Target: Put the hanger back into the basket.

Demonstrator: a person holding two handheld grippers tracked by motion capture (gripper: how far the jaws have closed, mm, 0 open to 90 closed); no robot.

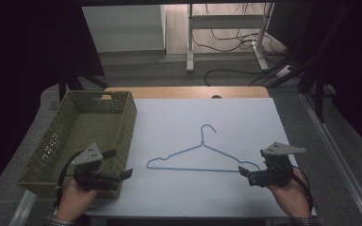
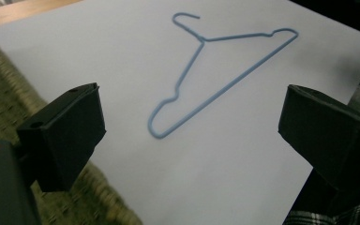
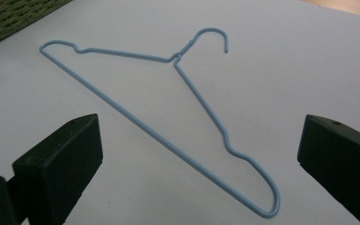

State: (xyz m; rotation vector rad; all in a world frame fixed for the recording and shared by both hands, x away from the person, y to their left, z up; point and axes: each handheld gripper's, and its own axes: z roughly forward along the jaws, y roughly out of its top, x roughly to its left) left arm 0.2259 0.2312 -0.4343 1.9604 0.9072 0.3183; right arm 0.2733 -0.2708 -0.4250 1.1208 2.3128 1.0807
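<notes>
1. High view: green woven basket (image 1: 52, 141) at the table's left edge, long side running away from the person, open on top, nothing visible inside on the mesh floor.
2. Beside the basket, a white sheet (image 1: 193, 188) over most of the wooden table (image 1: 184, 92), a strip of bare wood left at the far edge.
3. Flat on that sheet, near its middle: a pale blue wire hanger (image 1: 202, 157), thin, triangular, hook pointing away from the person, straight bottom bar nearest, a small notch dent in each shoulder.
4. Left gripper (image 1: 122, 176) held in the left hand (image 1: 75, 197) over the basket's near right corner, jaws spread apart, clamped on nothing, well short of the hanger's left end.
5. Right gripper (image 1: 245, 175) held in the right hand (image 1: 290, 190), jaws likewise wide open and empty, tips just beside the hanger's right end.
6. Left gripper view: hanger (image 2: 215, 75) seen slantwise between the two black jaws, rounded end closest, basket weave (image 2: 9, 108) along the left edge, a checked sleeve (image 2: 328, 216) at bottom right.
7. Right gripper view: hanger (image 3: 168, 117) much closer, its near end low between the spread jaws, the twisted neck under the hook plain to see, a corner of basket (image 3: 14, 16) top left.
</notes>
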